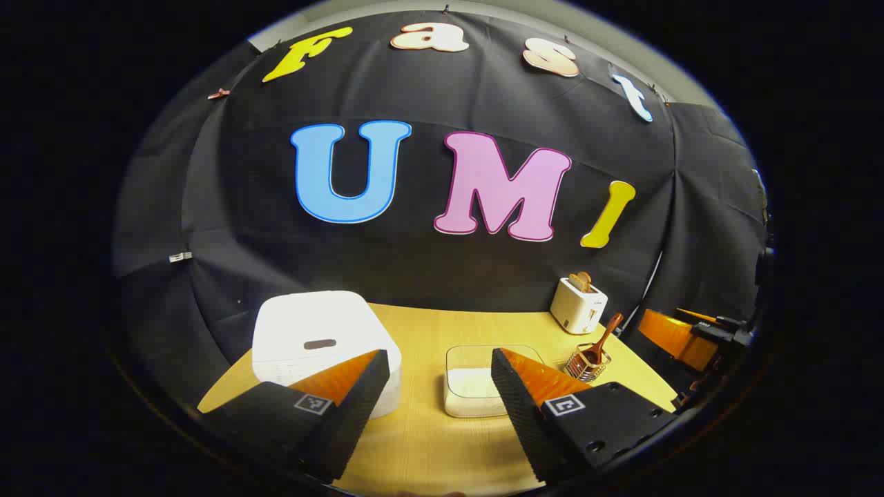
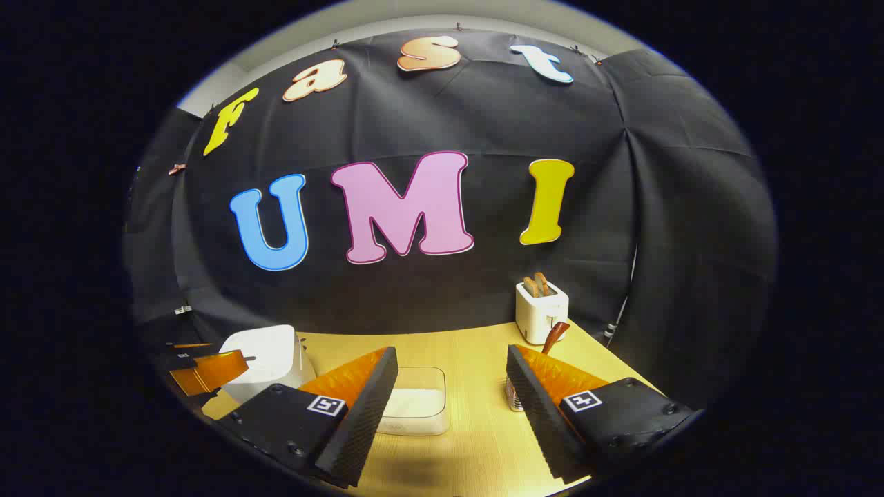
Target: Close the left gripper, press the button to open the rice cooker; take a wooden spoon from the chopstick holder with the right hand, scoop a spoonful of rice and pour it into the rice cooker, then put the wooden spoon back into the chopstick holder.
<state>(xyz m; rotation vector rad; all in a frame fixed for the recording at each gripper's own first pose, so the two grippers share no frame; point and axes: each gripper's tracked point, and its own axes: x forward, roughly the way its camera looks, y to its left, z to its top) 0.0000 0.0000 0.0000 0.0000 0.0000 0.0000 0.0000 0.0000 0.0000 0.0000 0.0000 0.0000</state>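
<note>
Bottom of the left gripper view: left tool [image 1: 435, 386] spread wide, fingers apart, nothing between them, hovering over the wooden tabletop [image 1: 414, 449]. Rice cooker [image 1: 321, 345] sits lower left of frame, white, lid down, partly behind the left finger. Clear rice container [image 1: 476, 386] at lower centre, white rice inside, showing in the gap between the fingers. Chopstick holder [image 1: 587, 366], a wire basket, right of the container, with the wooden spoon [image 1: 604, 338] standing in it, handle tilted up to the right. White toaster [image 1: 579, 305] with bread slices behind it near the black wall. Other tool's orange finger at the right edge.

Bottom of the right gripper view: right tool [image 2: 452, 393] also wide, holding nothing. Rice container [image 2: 416, 407] lower centre between fingers. Spoon handle [image 2: 554, 337] pokes up just above the right finger; holder [image 2: 512, 399] mostly hidden behind it. Toaster [image 2: 541, 310] right of centre. Rice cooker [image 2: 266, 359] lower left, left tool's orange finger at the frame edge beside it.
</note>
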